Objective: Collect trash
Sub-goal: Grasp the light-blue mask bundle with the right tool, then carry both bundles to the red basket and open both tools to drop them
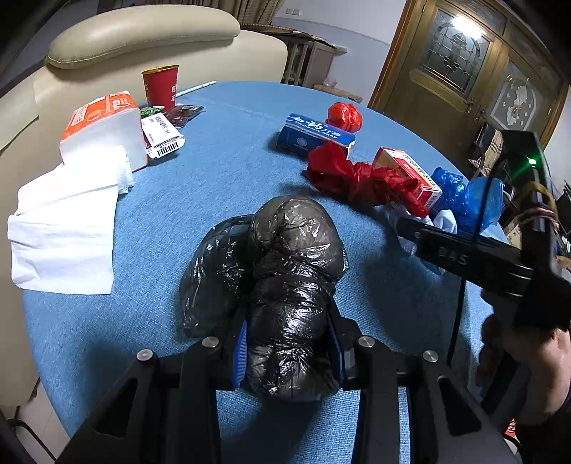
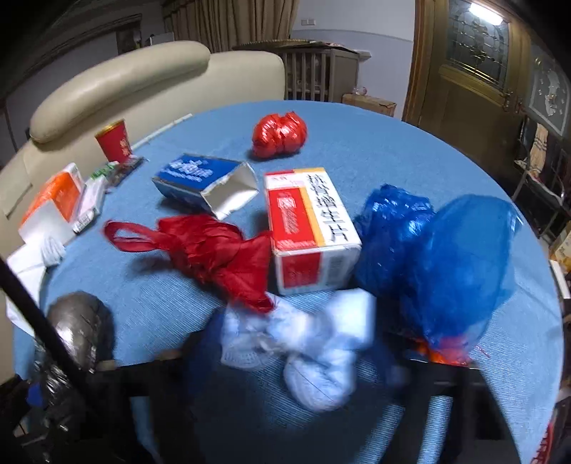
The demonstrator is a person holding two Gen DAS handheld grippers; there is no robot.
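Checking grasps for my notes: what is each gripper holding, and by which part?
The left gripper clamps the black plastic bag at its near end. The right gripper's hold on the crumpled white tissue cannot be told.

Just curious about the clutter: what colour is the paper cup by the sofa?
Red, with a gold rim; the cup shows best in the left wrist view.

A lived-in home, living or dining room.
I see a cream leather sofa (image 1: 142, 39) behind the blue-clothed desk (image 1: 228, 171), a wooden door (image 1: 460, 67) with leaded glass (ceiling light reflected), and curtains (image 2: 246, 21).
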